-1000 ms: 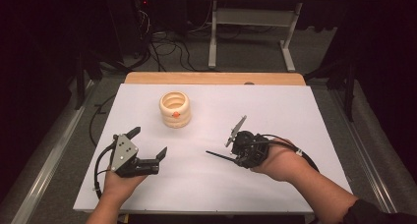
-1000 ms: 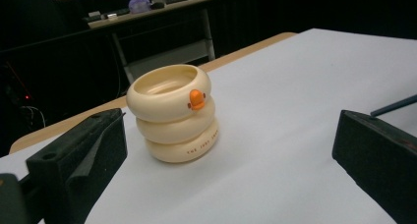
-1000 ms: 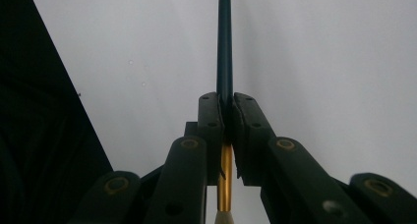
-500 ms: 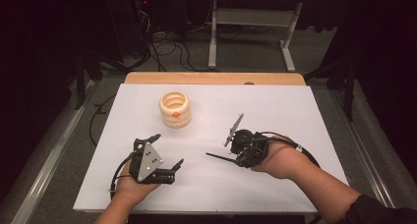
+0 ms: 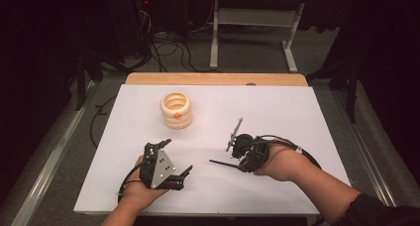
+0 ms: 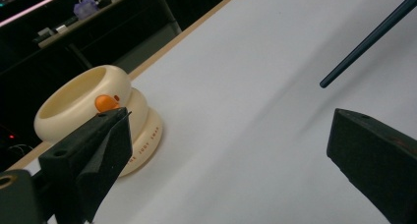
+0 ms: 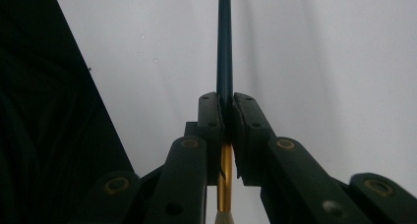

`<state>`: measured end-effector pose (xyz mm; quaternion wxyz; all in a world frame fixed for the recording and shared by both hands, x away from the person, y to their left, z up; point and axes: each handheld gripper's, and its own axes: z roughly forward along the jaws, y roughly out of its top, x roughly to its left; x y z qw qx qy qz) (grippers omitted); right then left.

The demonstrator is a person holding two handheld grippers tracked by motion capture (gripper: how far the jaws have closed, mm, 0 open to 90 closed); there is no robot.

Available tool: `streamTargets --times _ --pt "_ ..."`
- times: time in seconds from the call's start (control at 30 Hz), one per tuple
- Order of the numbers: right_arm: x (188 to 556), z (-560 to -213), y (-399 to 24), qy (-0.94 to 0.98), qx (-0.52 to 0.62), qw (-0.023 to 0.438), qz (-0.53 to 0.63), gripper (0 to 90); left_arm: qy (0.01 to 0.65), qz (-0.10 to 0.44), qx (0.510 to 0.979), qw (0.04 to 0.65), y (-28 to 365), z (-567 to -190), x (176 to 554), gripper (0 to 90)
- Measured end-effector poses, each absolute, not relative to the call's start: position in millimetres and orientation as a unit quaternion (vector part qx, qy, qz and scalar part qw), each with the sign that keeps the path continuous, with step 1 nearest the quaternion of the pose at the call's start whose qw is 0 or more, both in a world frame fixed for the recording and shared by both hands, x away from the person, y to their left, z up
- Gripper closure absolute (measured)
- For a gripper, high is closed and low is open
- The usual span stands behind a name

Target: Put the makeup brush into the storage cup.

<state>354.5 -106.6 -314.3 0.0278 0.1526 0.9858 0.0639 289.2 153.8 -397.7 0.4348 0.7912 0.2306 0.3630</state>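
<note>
Paintbrush (image 7: 224, 47) clamped in right claw (image 7: 225, 106); left claw (image 5: 174, 159) wide, cream holder (image 5: 176, 109) well beyond, unobstructed.

White table surface (image 5: 297, 112) with wooden far edge (image 5: 218, 79). Beyond the tongs: grey floor (image 5: 247, 52), tangled black cables (image 5: 168, 47), white desk frame (image 5: 292, 42). Surroundings dark.

A slim dark-blue paintbrush (image 7: 224, 42) with a gold metal ferrule and pale bristle tip is held level just above the white table, well apart from the cream ribbed ring-shaped holder (image 5: 176, 109) with an orange dot. That holder stands upright, and the brush's dark handle end points to the near side of it.
</note>
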Motion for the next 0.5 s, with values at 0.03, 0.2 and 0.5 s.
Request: streamTargets --times 0.03,0.2,0.5 --pt "355 -314 -106 0.986 0.153 0.025 0.060 85.7 0.230 0.364 0.791 0.434 153 -397 289 4.4" --pt "357 -316 -106 0.986 0.154 0.017 0.057 85.6 0.221 0.372 0.794 0.426 150 -398 287 5.1" --pt "358 -316 -106 0.987 0.150 0.015 0.053 85.6 0.201 0.390 0.801 0.408 142 -402 285 6.2"
